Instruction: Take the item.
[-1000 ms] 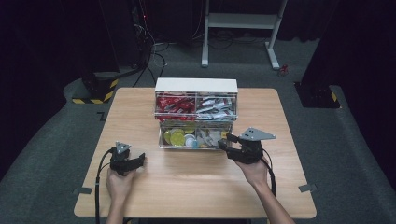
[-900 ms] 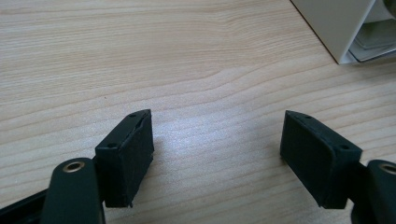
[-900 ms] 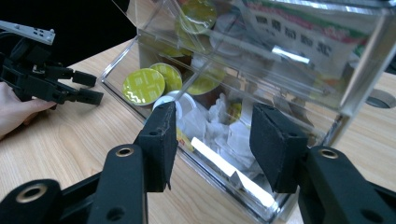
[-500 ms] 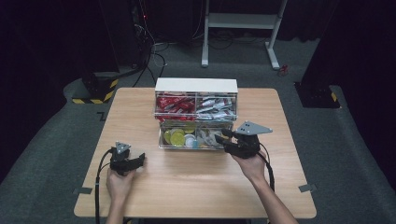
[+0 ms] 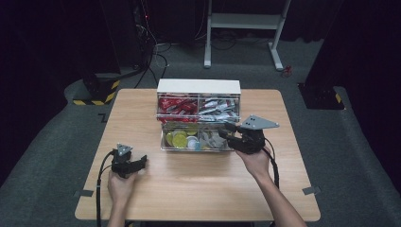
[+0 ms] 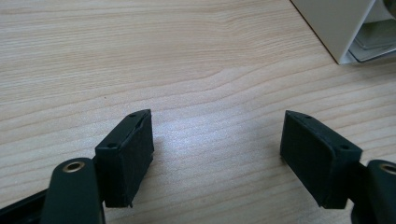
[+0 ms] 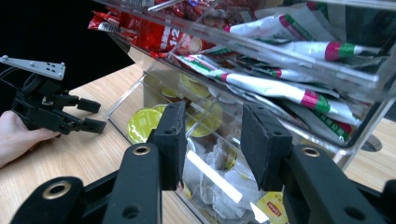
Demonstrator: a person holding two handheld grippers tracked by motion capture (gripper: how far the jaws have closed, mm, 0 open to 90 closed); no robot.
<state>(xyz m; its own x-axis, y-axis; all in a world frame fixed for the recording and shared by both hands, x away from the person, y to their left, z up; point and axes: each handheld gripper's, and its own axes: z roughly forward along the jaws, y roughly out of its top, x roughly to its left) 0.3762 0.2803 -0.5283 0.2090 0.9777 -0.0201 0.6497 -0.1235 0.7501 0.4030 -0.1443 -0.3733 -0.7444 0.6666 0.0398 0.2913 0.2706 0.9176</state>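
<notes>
At table centre, clear acrylic organizer (image 5: 198, 118) with red sachets (image 5: 175, 105), yellow pods (image 5: 178, 138), right tool (image 5: 228, 134) jaws spread at lower tray front, gripping nothing, left tool (image 5: 137, 163) spread, resting on table (image 5: 198, 189) front-left.

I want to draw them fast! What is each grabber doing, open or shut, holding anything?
Left gripper: open, holding nothing, over bare table.
Right gripper: open, holding nothing, at the clear drawer of tea bags.

The left tool (image 5: 137, 163) rests low near the bench's front left with jaws spread wide and empty, while the right tool (image 5: 226, 132) reaches forward, jaws partly apart, holding nothing.
</notes>
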